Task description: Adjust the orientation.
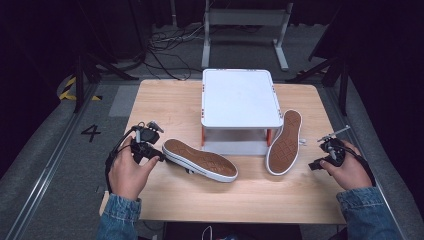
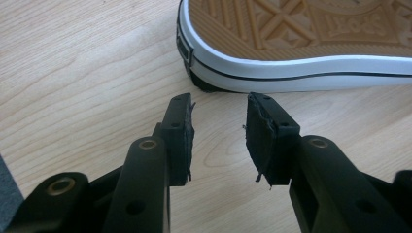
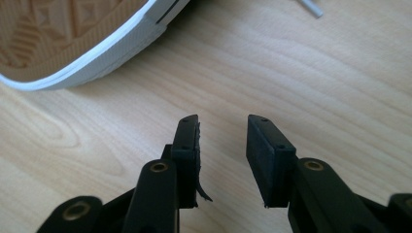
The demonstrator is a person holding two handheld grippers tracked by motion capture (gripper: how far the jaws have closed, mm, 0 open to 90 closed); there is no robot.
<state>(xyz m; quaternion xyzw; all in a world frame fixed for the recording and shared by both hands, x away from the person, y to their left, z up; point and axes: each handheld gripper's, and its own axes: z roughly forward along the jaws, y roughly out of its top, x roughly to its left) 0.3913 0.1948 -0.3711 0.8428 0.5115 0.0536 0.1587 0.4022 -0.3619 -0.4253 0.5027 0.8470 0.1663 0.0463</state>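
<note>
High view, as we list it: left tool (image 1: 150, 134) at lower left of the desk (image 1: 250, 195), jaws spread with nothing between them, just beside the heel of the left shoe (image 1: 200, 160), sole up at lower centre. Right tool (image 1: 327, 152) at lower right, jaws likewise spread, near the right shoe (image 1: 285, 142), which leans sole-out against the white stand (image 1: 240, 97).

Dark lab: floor cables (image 1: 167, 42), metal frames (image 1: 245, 30)

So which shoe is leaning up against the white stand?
The right-hand shoe: its toe end props against the white stand. The other shoe lies apart from it, nearer the left gripper.
</note>
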